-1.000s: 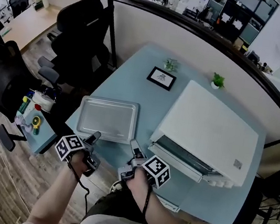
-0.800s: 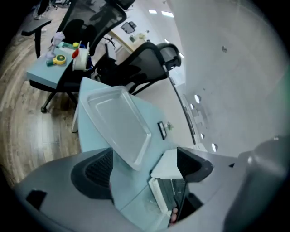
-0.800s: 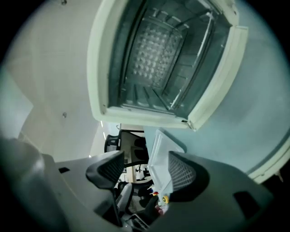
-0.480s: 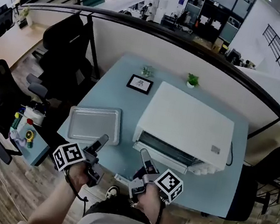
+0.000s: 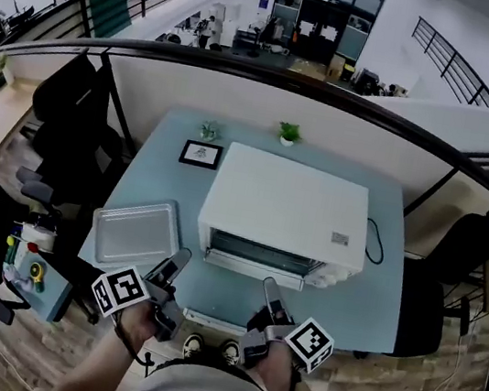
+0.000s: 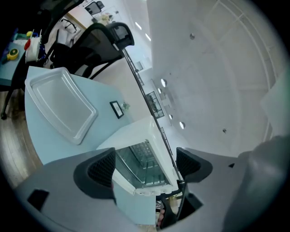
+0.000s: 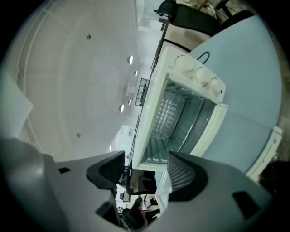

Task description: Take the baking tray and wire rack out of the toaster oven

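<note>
Already the tray (image 5: 136,232) is out: it lies flat on the bench (image 5: 366,299), left of the oven (image 5: 290,202) and apart from it. So about half the job looks done. The rack (image 6: 145,161) is what remains. It sits inside the open oven, its wires showing through the mouth in both gripper views. Left tongs (image 5: 175,267) and right tongs (image 5: 271,291) hang off the near bench edge, facing the oven front and short of it. Each pair stands apart with nothing between, only the oven beyond. What is left, I judge, is to reach in, clamp the rack's front, draw it out and set it on the bench.
</note>
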{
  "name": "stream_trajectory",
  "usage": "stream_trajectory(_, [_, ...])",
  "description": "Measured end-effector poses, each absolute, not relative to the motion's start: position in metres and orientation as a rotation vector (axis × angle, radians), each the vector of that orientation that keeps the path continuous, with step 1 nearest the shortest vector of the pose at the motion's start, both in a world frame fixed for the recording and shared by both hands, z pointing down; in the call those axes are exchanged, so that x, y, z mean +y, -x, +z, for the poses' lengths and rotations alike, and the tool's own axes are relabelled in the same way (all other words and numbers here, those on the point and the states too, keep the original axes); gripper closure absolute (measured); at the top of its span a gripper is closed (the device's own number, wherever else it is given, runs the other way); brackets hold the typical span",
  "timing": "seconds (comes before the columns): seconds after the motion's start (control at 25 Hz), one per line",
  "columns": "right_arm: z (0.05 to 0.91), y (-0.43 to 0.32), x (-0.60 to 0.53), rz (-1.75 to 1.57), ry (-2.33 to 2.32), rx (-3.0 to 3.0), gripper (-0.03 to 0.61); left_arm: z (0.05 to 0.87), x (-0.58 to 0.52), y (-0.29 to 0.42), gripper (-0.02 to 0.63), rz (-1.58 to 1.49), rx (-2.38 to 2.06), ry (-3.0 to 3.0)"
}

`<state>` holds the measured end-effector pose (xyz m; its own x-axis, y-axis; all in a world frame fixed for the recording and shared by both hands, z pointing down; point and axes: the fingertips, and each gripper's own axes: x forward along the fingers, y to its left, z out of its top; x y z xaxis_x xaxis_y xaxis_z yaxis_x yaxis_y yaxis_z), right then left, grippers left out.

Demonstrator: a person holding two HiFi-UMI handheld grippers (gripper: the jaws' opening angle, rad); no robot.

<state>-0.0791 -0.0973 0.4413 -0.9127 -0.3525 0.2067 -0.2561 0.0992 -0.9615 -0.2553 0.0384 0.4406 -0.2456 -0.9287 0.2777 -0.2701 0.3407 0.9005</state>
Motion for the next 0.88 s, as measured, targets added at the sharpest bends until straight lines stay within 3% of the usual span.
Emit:
stream_trajectory(0.32, [0.452,0.025,-0.107,-1.938,0.798,2.159,0.295,0.446,0.012,0.223,0.192,-0.945,-1.619,-1.130])
stream_trajectory(0.88, [0.482,0.008,-0.159,-1.889,0.968,1.960,0.275,0.472,-0.037,0.215,0.192,-0.970,-1.559,-1.109])
